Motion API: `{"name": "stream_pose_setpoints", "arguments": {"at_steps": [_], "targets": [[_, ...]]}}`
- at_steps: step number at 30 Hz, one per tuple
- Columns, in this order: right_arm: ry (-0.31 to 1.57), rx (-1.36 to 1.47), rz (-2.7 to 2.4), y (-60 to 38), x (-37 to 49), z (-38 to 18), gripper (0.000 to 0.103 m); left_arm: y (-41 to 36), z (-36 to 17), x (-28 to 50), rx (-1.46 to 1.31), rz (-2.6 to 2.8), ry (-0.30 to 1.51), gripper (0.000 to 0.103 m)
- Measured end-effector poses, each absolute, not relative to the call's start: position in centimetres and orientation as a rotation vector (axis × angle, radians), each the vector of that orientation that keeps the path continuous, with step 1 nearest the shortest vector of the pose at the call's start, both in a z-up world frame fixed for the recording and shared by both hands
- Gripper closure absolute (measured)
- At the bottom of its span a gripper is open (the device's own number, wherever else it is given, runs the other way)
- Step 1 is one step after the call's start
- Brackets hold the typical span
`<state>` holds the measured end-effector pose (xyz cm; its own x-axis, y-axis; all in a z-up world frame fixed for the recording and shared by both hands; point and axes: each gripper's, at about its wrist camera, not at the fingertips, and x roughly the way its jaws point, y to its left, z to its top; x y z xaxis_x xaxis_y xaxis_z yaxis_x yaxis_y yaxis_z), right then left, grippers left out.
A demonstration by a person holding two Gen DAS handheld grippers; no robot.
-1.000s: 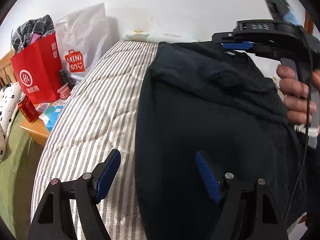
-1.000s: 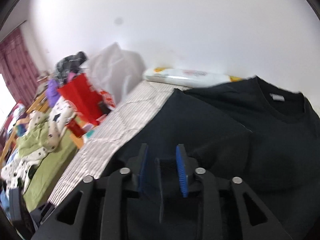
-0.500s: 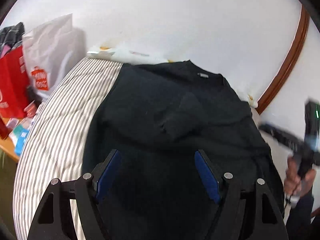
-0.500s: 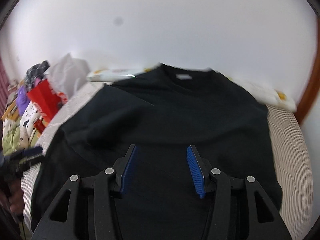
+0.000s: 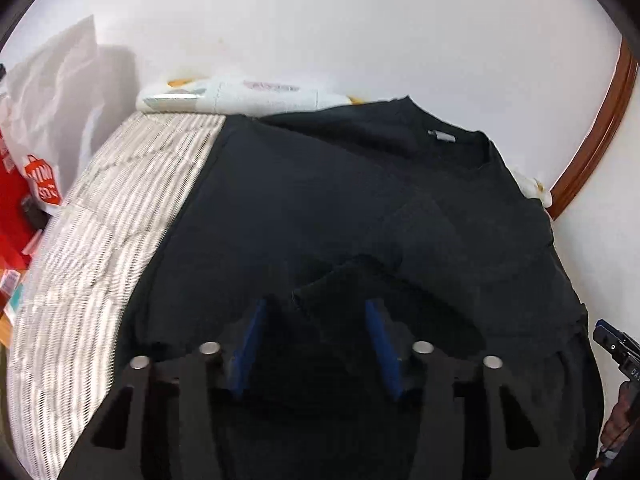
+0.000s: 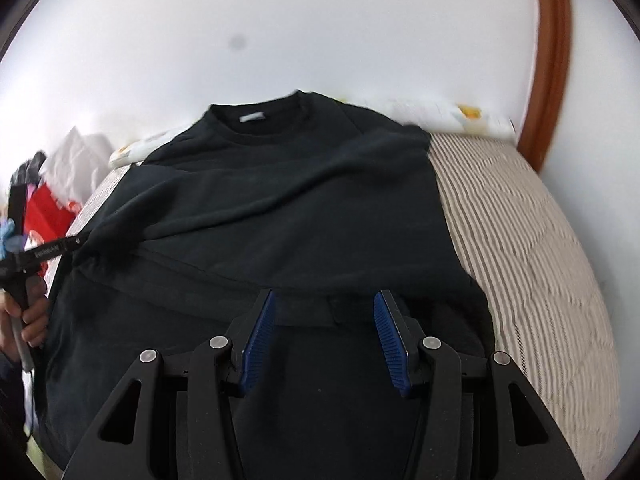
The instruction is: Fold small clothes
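The striped bed (image 5: 100,216) runs up to a white wall, with shopping bags (image 5: 40,120) off its left edge. My black sweatshirt (image 6: 280,200) lies across it, collar toward the wall. A second ago my right gripper (image 6: 324,332) was nearly pinched shut; now its fingers gape and hold nothing, so I reckon a sleeve fold has just been laid. My left gripper (image 5: 316,340) has narrowed slightly, open around a loose cuff (image 5: 344,280), gripping nothing.

We see a black sweatshirt (image 6: 280,216) | lying flat, front up, on a striped bed (image 6: 520,240) | round neckline with grey label toward the wall | both sleeves folded inward across the chest | hem nearest us
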<state>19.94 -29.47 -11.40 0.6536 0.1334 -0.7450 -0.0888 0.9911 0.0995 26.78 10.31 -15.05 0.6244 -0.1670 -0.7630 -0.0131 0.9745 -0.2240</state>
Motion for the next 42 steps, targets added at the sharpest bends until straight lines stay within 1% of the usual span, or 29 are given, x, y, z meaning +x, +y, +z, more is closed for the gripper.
{"name": "stream_pose_setpoints", "arguments": {"at_steps": [3,4,5,7,12,13,16,19,24,28,31,35,42], "targets": [[0.878,0.087,0.115,-30.1,20.6,-12.3,0.053,10.0,-15.7,27.2,-0.222,-0.093,0.886,0.066],[0.882,0.092,0.118,-30.3,20.6,-12.5,0.052,9.6,-15.7,27.4,-0.210,-0.086,0.875,0.073],[0.891,0.094,0.120,-30.2,20.8,-12.7,0.052,9.3,-15.6,27.5,-0.191,-0.075,0.865,0.083],[0.902,0.090,0.125,-29.9,21.3,-12.9,0.053,8.9,-15.2,27.4,-0.139,-0.046,0.852,0.091],[0.862,0.053,0.135,-29.2,21.7,-12.0,0.053,10.4,-12.9,26.6,-0.177,-0.081,0.814,0.094],[0.853,0.038,0.118,-29.2,21.9,-11.7,0.053,11.0,-12.3,26.5,-0.183,-0.077,0.804,0.097],[0.844,0.034,0.110,-29.3,22.6,-11.4,0.052,12.2,-11.0,26.4,-0.152,-0.032,0.758,0.097],[0.846,0.039,0.097,-29.4,23.6,-11.4,0.053,13.3,-10.6,26.6,-0.158,-0.022,0.753,0.097],[0.858,0.044,0.078,-29.3,24.4,-11.8,0.053,13.9,-11.3,26.8,-0.109,-0.002,0.762,0.097],[0.858,0.017,0.056,-29.3,24.6,-12.5,0.052,14.6,-12.6,27.6,-0.128,0.020,0.795,0.097],[0.850,0.009,0.034,-30.0,25.2,-13.3,0.049,14.7,-13.8,28.2,-0.145,0.038,0.829,0.096],[0.907,0.001,-0.032,-31.2,26.1,-15.1,0.048,13.9,-14.1,28.2,-0.107,0.053,0.838,0.094],[0.836,-0.009,-0.070,-31.9,23.5,-12.9,0.048,13.4,-12.4,26.3,-0.095,0.090,0.816,0.094]]}}
